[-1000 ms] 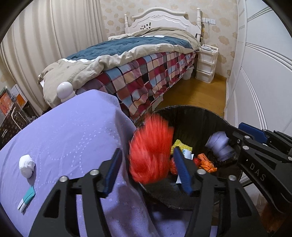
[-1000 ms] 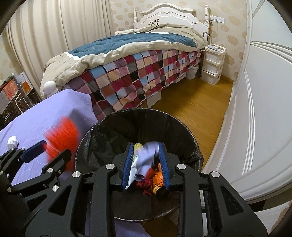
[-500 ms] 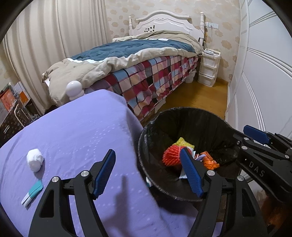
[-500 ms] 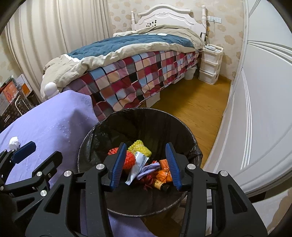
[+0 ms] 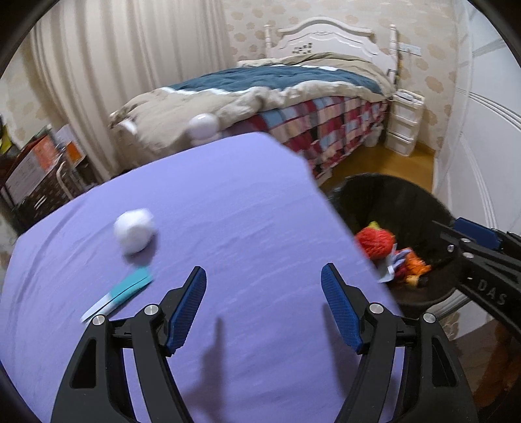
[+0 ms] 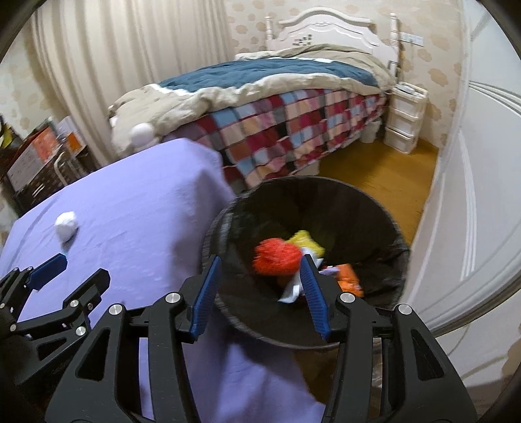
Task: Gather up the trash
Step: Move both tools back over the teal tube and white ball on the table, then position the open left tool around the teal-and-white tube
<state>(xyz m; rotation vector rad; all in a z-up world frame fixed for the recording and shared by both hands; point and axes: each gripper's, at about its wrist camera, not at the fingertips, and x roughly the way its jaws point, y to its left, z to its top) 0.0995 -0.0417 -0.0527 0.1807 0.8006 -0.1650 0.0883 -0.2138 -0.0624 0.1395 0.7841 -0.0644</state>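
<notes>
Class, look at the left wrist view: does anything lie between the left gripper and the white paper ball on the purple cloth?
Nothing visible does. Only bare purple cloth lies between the left gripper and the white paper ball; the teal packet sits off to the side.

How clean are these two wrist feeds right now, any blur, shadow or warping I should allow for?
Left wrist: motion smear on the white paper ball and teal wrapper; the left gripper casts a shadow on the purple cloth. Right wrist: trash bin contents are smeared; fisheye bows the white door.

Home bedroom: bed [image 6: 276, 94] with white headboard [image 6: 329, 29], patchwork quilt [image 6: 293, 130], pleated curtains [image 6: 130, 65], plastic drawer unit [image 6: 405, 123], wood floor [image 6: 384, 169].
</notes>
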